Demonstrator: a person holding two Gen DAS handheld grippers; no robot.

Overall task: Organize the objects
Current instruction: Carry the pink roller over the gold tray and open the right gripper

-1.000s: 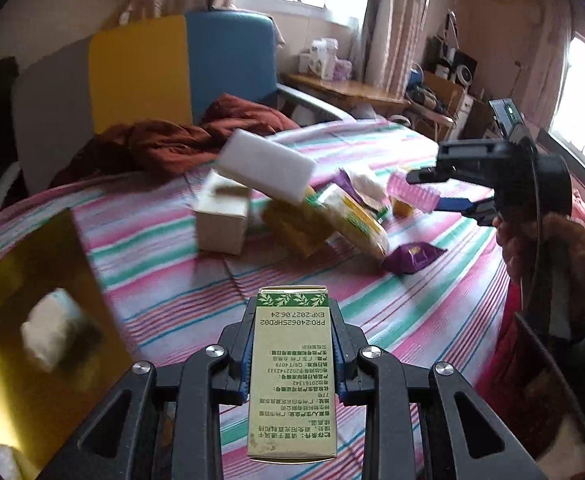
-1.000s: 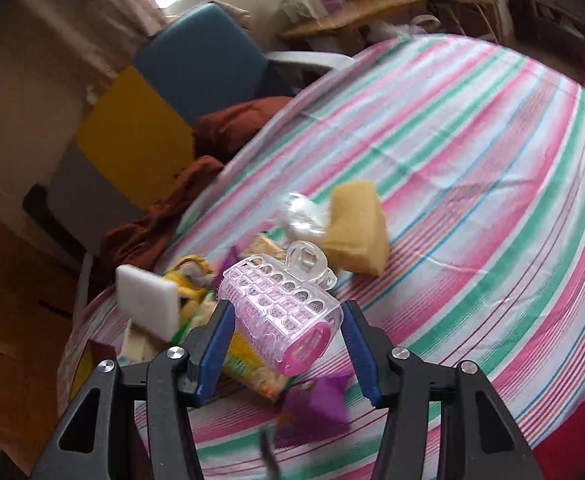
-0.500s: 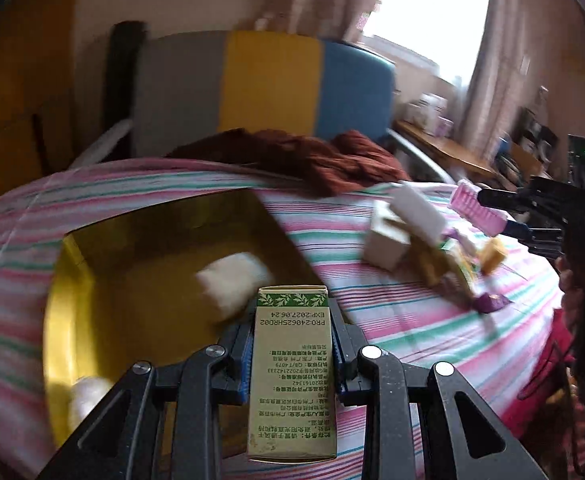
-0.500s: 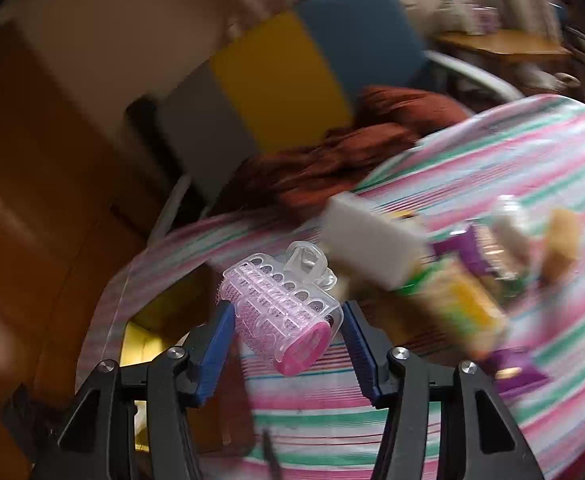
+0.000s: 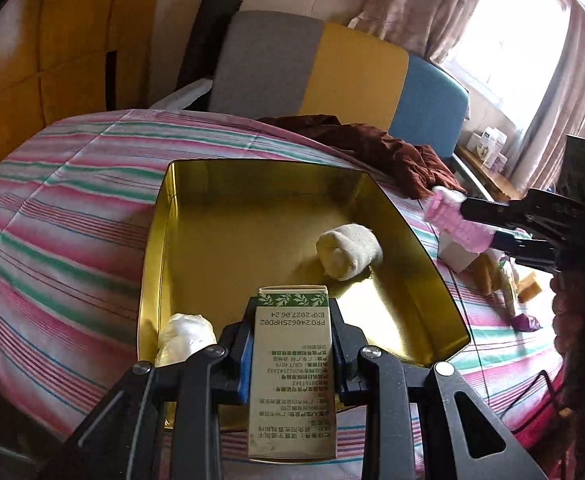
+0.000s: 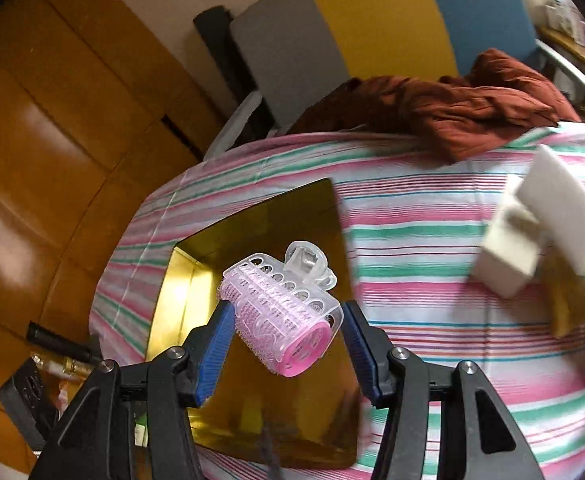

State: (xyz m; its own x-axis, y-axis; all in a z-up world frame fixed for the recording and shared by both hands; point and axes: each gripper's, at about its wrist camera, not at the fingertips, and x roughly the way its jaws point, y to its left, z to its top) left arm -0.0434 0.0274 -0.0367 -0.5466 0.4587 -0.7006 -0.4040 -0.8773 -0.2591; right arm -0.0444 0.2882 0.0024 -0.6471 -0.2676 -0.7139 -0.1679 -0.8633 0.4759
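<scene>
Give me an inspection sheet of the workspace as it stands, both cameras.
Surface: striped cloth over the table.
Job's things: gold tray holds a sock roll and a white bundle at its near left corner. Carton and pink roller are both held.
Clutter: white boxes, yellow packets and a purple wrapper piled right of the tray; brown cloth at the far edge.
Grippers: left gripper shut on the carton over the tray's near edge; right gripper shut on the roller above the tray.
Cables: nothing seen.
Surroundings: grey, yellow and blue chair, wooden panels, curtained window.
</scene>
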